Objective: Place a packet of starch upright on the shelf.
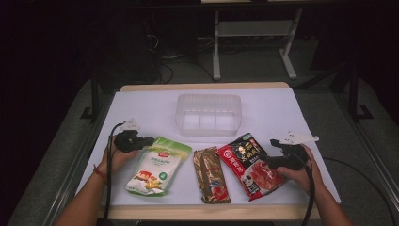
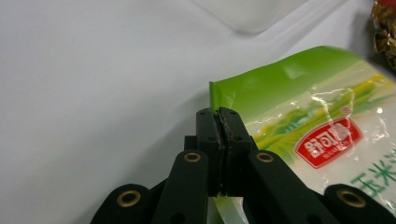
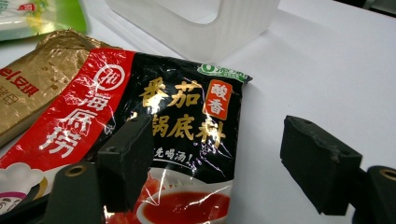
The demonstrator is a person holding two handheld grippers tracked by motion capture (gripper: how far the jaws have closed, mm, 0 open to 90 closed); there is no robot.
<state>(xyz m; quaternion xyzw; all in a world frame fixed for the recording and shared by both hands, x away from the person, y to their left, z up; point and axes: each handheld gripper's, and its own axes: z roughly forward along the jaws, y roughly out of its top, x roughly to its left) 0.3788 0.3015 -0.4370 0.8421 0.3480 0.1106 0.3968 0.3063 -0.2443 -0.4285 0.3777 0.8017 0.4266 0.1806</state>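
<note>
A: Starting at the left, what is the left gripper (image 1: 146,141) doing?

B: It is clenching the upper left corner of the green-and-white pouch (image 1: 157,165). In the left gripper view the two black jaws are pressing together on the green edge of the pouch (image 2: 299,121), which is running off to the right of the gripper (image 2: 220,116). I think that corner is lifting slightly off the white table (image 1: 141,108), though the angle is making that hard to judge.

A: And going on to the right?

B: The gold packet (image 1: 211,175) is lying well to the right of that gripper, and the clear plastic bin (image 1: 208,114) is sitting beyond it, farther up the table.

A: The right side?

B: The right gripper (image 1: 272,150) is standing released, its jaws wide apart. The red-and-black soup-base packet (image 3: 154,135) is lying just ahead, passing under the left jaw, while the other jaw is hanging over bare table. The pads are not pressing on it.
</note>
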